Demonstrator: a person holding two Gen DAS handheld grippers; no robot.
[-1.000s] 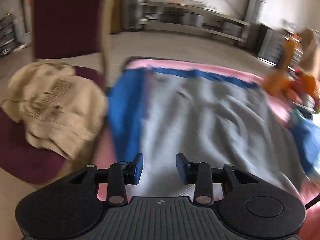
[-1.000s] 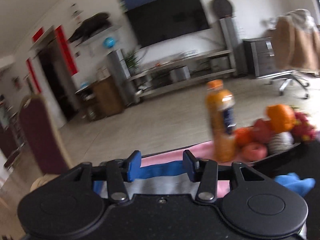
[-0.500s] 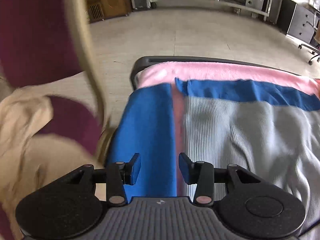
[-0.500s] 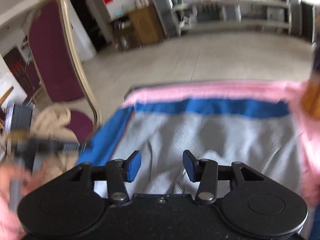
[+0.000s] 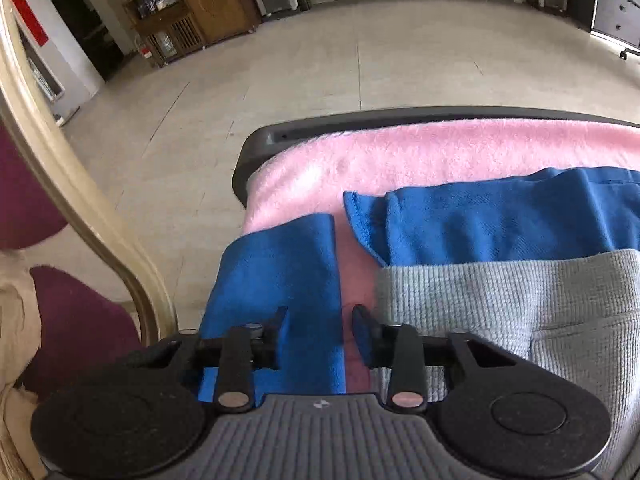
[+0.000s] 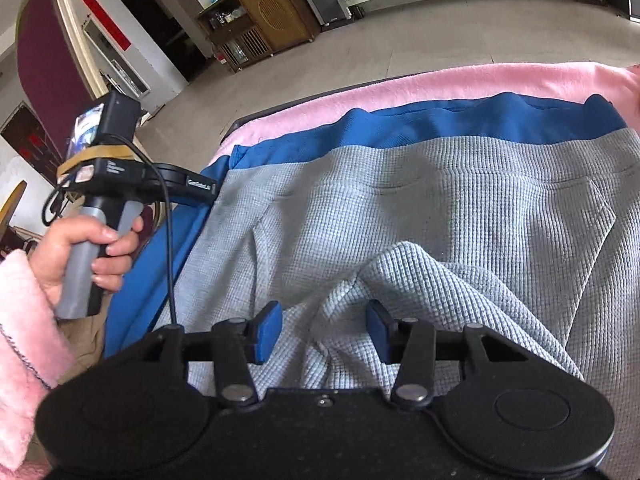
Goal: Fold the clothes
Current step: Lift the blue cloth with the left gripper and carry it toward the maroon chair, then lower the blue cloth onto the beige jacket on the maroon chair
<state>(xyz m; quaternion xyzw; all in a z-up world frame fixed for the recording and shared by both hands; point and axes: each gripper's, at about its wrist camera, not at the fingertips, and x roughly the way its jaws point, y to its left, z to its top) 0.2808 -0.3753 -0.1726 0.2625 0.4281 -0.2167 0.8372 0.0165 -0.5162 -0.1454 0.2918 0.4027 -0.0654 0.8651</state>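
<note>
The counter (image 5: 360, 118) is hiding almost fully under a fluffy pink blanket (image 5: 400, 152); only its dark far edge is showing. A blue garment (image 6: 460, 120) is lying on the blanket, and a grey waffle-knit garment (image 6: 440, 208) is lying on top of it, covering most of it. What kind of clothes they are is hard to tell, because both are running off the right and near sides of the pictures. A blue piece is hanging over the left edge of the counter.

A beige cloth (image 5: 12, 320) is lying on a dark red chair (image 5: 80, 200) at the left, cut off by the picture edge.

The left hand (image 6: 80, 248) is wrapping around a grey handle, with a pink fuzzy sleeve (image 6: 20, 340) at the wrist. It is holding the left gripper (image 5: 318, 320) tipped down over the left side of the counter. Its jaws are showing spread apart and are closing. The blue piece and a strip of pink blanket are lying between them, and nothing is being pinched.

The right gripper (image 6: 324, 316) is pointing down at the near part of the grey garment. Its jaws are standing apart. A raised bump of grey cloth is sitting between them, but the pads are not squeezing it. The right hand itself is not showing.
</note>
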